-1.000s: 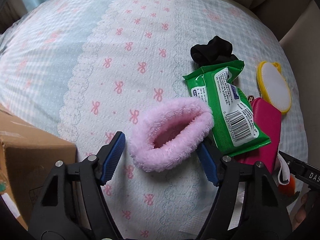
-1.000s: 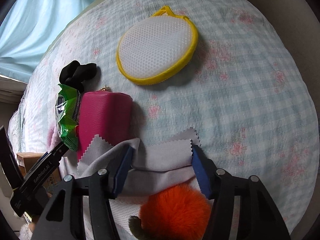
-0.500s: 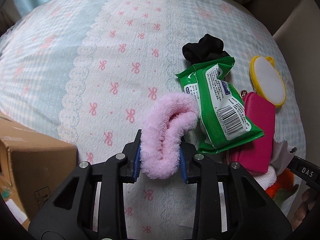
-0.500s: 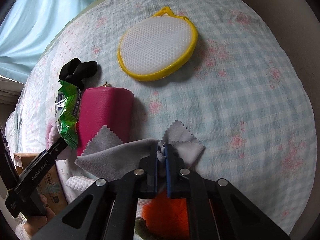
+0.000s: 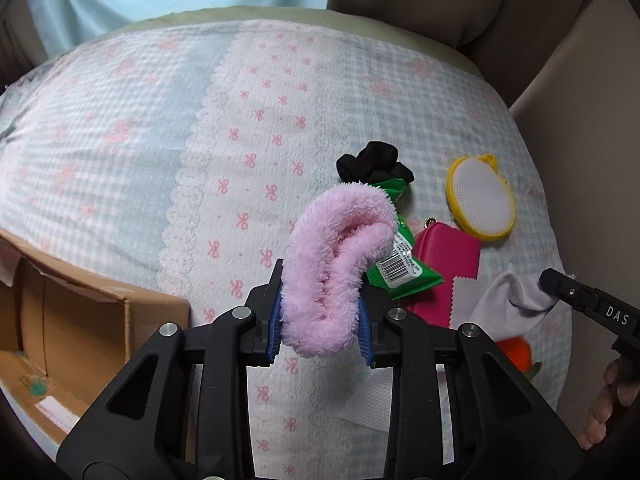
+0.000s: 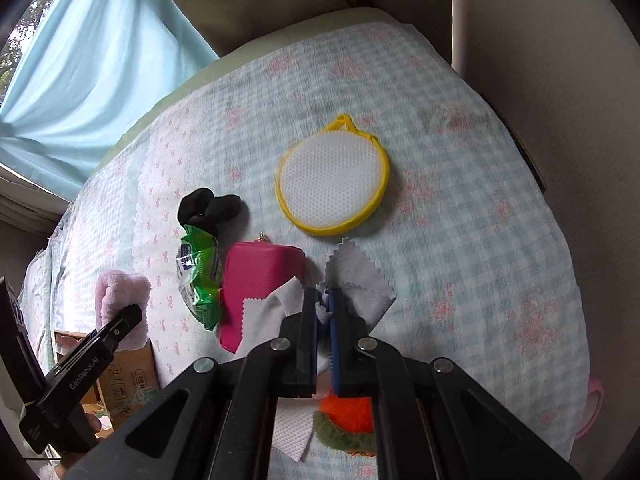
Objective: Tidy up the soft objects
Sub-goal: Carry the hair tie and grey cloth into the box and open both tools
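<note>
The left gripper (image 5: 320,330) is being held clamped on a pink fluffy band (image 5: 336,264), while the right gripper (image 6: 323,312) is being kept pinched on a grey cloth (image 6: 360,284).

Wipes packet (image 6: 199,280) is laid beside the zip pouch (image 6: 256,276), at its left; scrunchie (image 6: 208,206) behind the packet; mesh pad (image 6: 332,184) farther right; cardboard box (image 5: 60,320) placed at the bed (image 5: 160,140) edge, left.

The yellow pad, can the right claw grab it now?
Probably not yet. The right claw is shut on the grey cloth, so it has no free grip. The way to the yellow pad looks open across the bedspread.
</note>
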### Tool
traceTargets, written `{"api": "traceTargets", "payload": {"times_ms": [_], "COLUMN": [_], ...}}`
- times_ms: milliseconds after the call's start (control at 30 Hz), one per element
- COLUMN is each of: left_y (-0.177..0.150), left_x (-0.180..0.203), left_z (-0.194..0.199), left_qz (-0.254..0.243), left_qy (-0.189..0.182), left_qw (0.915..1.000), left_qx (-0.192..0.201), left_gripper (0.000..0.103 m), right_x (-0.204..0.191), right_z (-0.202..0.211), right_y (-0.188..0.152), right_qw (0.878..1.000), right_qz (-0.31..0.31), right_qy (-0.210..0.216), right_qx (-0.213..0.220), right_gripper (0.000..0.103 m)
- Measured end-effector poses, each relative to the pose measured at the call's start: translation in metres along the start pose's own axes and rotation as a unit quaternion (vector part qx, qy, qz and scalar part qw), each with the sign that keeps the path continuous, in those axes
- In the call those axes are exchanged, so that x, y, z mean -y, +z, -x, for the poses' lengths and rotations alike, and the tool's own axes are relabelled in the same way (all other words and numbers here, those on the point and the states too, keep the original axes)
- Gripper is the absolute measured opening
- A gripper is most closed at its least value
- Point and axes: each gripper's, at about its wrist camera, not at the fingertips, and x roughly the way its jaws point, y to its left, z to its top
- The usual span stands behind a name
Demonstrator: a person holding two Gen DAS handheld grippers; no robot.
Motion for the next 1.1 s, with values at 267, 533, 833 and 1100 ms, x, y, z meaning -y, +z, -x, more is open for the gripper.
{"api": "traceTargets", "payload": {"times_ms": [267, 533, 833, 1100], "left_y": [0.002, -0.004, -0.018, -0.024], "left_x": [-0.001, -0.033, -0.121, -0.213], "left_z": [0.087, 0.192, 0.263, 0.268], "left_qz": [-0.007, -0.004, 0.025, 0.015], "left_qy": [-0.015, -0.010, 0.019, 0.029], "left_qw": [0.9989, 0.9962, 0.9941, 0.9968], "left_qx": [0.044, 0.086, 0.104, 0.073], "left_gripper": [0.027, 0.027, 0.027, 0.027], "right_x": [-0.033, -0.089, -0.184, -0.276], "right_z": [0.064, 0.147, 0.208, 0.204], "right_y": [0.001, -0.011, -0.035, -0.075], "right_qw": [0.998, 0.993, 0.982, 0.977], "right_qz": [0.014, 0.062, 0.124, 0.145], "right_qy": [0.013, 0.040, 0.080, 0.107], "right_qx": [0.052, 0.095, 0.122, 0.111], "right_gripper": [0.004, 0.004, 0.004, 0.004]}}
